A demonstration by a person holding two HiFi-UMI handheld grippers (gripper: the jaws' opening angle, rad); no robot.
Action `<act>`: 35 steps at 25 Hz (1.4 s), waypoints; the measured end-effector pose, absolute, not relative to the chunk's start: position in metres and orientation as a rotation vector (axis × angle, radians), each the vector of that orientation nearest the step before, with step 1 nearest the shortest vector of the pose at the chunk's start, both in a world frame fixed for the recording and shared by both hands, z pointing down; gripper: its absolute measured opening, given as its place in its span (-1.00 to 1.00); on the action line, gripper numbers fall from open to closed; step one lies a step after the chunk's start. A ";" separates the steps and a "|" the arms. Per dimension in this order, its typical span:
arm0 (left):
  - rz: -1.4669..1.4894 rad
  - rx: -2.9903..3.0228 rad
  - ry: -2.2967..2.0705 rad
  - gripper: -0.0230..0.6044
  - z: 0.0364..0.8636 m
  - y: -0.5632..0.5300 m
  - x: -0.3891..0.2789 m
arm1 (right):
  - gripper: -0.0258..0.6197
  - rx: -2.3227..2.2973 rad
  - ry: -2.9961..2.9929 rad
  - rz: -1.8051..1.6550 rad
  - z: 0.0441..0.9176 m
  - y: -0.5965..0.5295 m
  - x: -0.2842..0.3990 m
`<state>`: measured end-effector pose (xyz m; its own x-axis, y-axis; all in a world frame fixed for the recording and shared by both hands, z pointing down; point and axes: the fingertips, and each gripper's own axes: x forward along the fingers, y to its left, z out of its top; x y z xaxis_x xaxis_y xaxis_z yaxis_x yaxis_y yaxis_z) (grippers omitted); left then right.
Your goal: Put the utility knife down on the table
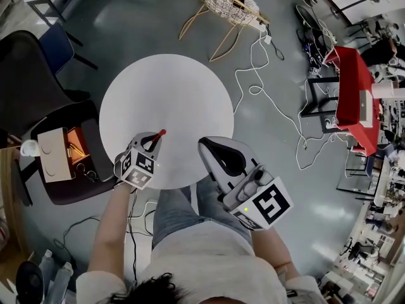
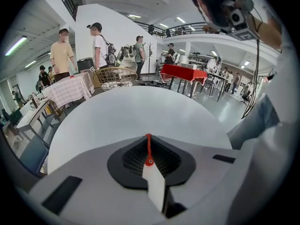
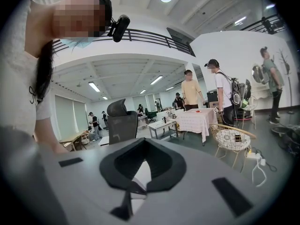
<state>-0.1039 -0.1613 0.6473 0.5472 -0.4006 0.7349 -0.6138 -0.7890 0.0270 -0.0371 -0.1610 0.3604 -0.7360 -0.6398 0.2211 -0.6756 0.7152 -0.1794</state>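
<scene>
Far left: one black chair (image 1: pixel 71 192) with one tan box (image 1: pixel 53 154) on its seat, beside the table. One round white table (image 1: pixel 166 87) sat in the middle with a bare top.

Two grippers, one per hand, both at the table's near edge. The left gripper (image 1: pixel 152 142) had its jaws closed on one utility knife (image 1: pixel 159 135). It was pinched between the black pads, with the red end sticking out past the jaw tips over the table. In the left gripper view the knife (image 2: pixel 153 184) showed edge-on, a white body low and a red strip ahead. The knife was in the jaws, not lying on the table. Whether the red end touched the tabletop could not be told.

The right gripper (image 1: pixel 209 147) was just right of the left one, apart from it. Its jaws were closed together with nothing between them.

Beyond the table: one wicker chair (image 1: pixel 225 2). One white cable (image 1: pixel 259 86) trailed over the grey floor. Far right: one red table (image 1: pixel 355 88).
</scene>
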 end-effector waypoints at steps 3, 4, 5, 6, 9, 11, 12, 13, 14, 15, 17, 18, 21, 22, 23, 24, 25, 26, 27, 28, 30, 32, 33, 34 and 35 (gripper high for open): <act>1.065 2.512 -0.869 -0.86 0.639 -0.161 -0.105 | -0.90 1.052 -2.786 0.368 0.357 -0.159 -0.039; 1.057 2.515 -0.880 -0.87 0.636 -0.161 -0.106 | -0.90 1.045 -2.790 0.364 0.355 -0.158 -0.040; 1.050 2.519 -0.890 -0.87 0.633 -0.161 -0.106 | -0.90 1.037 -2.796 0.361 0.353 -0.158 -0.041; 1.044 2.521 -0.899 -0.87 0.630 -0.161 -0.106 | -0.90 1.029 -2.801 0.358 0.352 -0.157 -0.042; 1.018 2.531 -0.922 -0.89 0.622 -0.161 -0.109 | -0.90 0.999 -2.815 0.344 0.350 -0.154 -0.048; 0.988 2.537 -0.954 -0.89 0.614 -0.160 -0.113 | -0.90 0.973 -2.827 0.330 0.348 -0.150 -0.054; 0.968 2.539 -0.975 -0.89 0.609 -0.160 -0.115 | -0.90 0.958 -2.835 0.322 0.346 -0.149 -0.057; 0.946 2.541 -0.996 -0.89 0.603 -0.161 -0.116 | -0.90 0.942 -2.843 0.315 0.344 -0.148 -0.059; 0.923 2.542 -1.016 -0.89 0.596 -0.161 -0.116 | -0.90 0.925 -2.852 0.309 0.342 -0.147 -0.060; 0.900 2.546 -1.036 -0.90 0.589 -0.161 -0.116 | -0.90 0.909 -2.859 0.304 0.340 -0.147 -0.061; 0.851 2.560 -1.079 -0.90 0.571 -0.161 -0.114 | -0.90 0.877 -2.874 0.293 0.336 -0.145 -0.063; 0.823 2.568 -1.102 -0.90 0.561 -0.161 -0.114 | -0.90 0.860 -2.882 0.287 0.334 -0.143 -0.065; 0.719 2.584 -1.178 -0.90 0.530 -0.159 -0.114 | -0.90 0.809 -2.907 0.267 0.329 -0.138 -0.069; 0.678 2.591 -1.204 -0.90 0.518 -0.158 -0.114 | -0.90 0.793 -2.914 0.261 0.328 -0.136 -0.071; 0.638 2.599 -1.229 -0.90 0.505 -0.157 -0.114 | -0.90 0.776 -2.921 0.255 0.326 -0.134 -0.073; 0.599 2.607 -1.254 -0.90 0.491 -0.156 -0.114 | -0.90 0.759 -2.929 0.248 0.324 -0.132 -0.075; 0.561 2.615 -1.277 -0.90 0.478 -0.154 -0.114 | -0.90 0.741 -2.937 0.243 0.322 -0.130 -0.076; 0.525 2.621 -1.300 -0.90 0.466 -0.152 -0.114 | -0.90 0.724 -2.945 0.237 0.320 -0.128 -0.077; 0.489 2.627 -1.321 -0.90 0.454 -0.149 -0.113 | -0.90 0.706 -2.953 0.231 0.319 -0.127 -0.078; 0.453 2.632 -1.342 -0.90 0.443 -0.146 -0.113 | -0.90 0.689 -2.961 0.226 0.317 -0.125 -0.079; 0.379 2.639 -1.383 -0.90 0.421 -0.141 -0.112 | -0.90 0.655 -2.974 0.216 0.315 -0.122 -0.079; 0.314 2.645 -1.427 -0.90 0.399 -0.135 -0.111 | -0.90 0.620 -2.987 0.209 0.312 -0.119 -0.079; 0.287 2.647 -1.449 -0.90 0.388 -0.133 -0.110 | -0.90 0.602 -2.993 0.206 0.310 -0.118 -0.079; 0.259 2.649 -1.469 -0.90 0.378 -0.130 -0.110 | -0.90 0.584 -2.999 0.203 0.309 -0.117 -0.079; 0.231 2.650 -1.486 -0.90 0.369 -0.128 -0.109 | -0.90 0.568 -3.004 0.200 0.308 -0.116 -0.078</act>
<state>-0.1093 -0.1276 0.3690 0.5139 -0.8393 0.1775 -0.8536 -0.5209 0.0084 -0.0783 -0.1156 0.3077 -0.9284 -0.3578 0.1005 -0.3680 0.9229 -0.1134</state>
